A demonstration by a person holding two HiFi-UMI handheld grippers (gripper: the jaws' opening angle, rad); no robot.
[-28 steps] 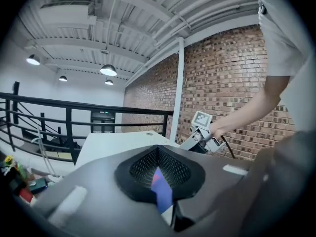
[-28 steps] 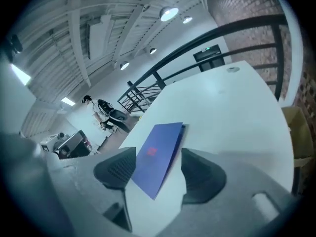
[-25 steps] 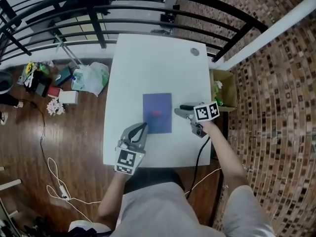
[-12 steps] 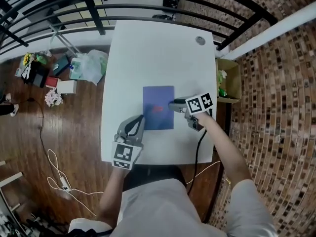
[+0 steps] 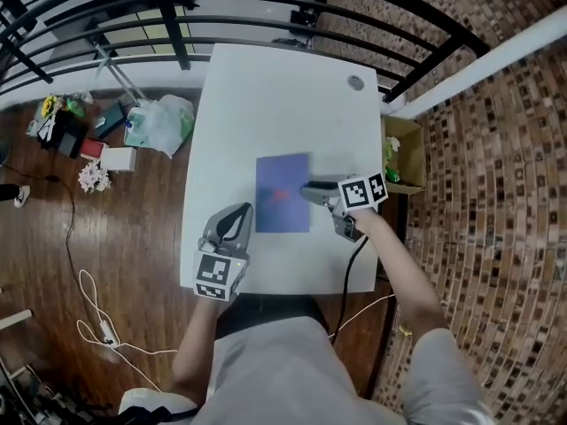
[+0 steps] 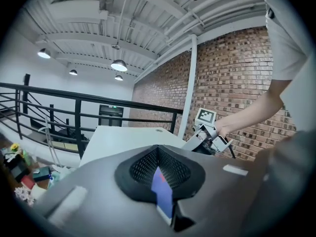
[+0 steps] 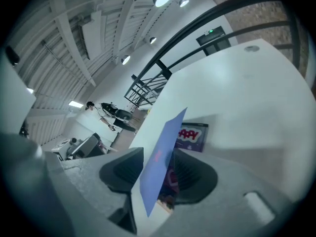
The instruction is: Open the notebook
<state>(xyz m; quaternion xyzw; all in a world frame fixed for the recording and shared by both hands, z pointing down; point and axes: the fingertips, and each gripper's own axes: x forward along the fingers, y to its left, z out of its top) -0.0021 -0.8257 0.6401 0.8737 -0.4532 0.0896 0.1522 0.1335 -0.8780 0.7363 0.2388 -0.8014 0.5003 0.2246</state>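
A blue notebook (image 5: 282, 204) lies in the middle of the white table (image 5: 275, 104). My right gripper (image 5: 306, 190) is at the notebook's right edge. In the right gripper view the blue cover (image 7: 165, 147) is lifted and stands between the jaws of the right gripper (image 7: 159, 171), with a printed page (image 7: 193, 136) showing beneath it. Those jaws are closing and still stand apart from the thin cover. My left gripper (image 5: 241, 212) rests just left of the notebook's lower left corner, shut and empty. A strip of the notebook (image 6: 162, 191) shows past the left gripper (image 6: 158, 154).
A black railing (image 5: 177, 16) runs behind the table. On the wooden floor to the left are bags and clutter (image 5: 159, 131). A cardboard box (image 5: 400, 153) stands at the table's right side. A round grommet (image 5: 355, 82) sits in the far right corner.
My right gripper slid left to the notebook's right edge. My left gripper drew back left, off the notebook's lower left corner.
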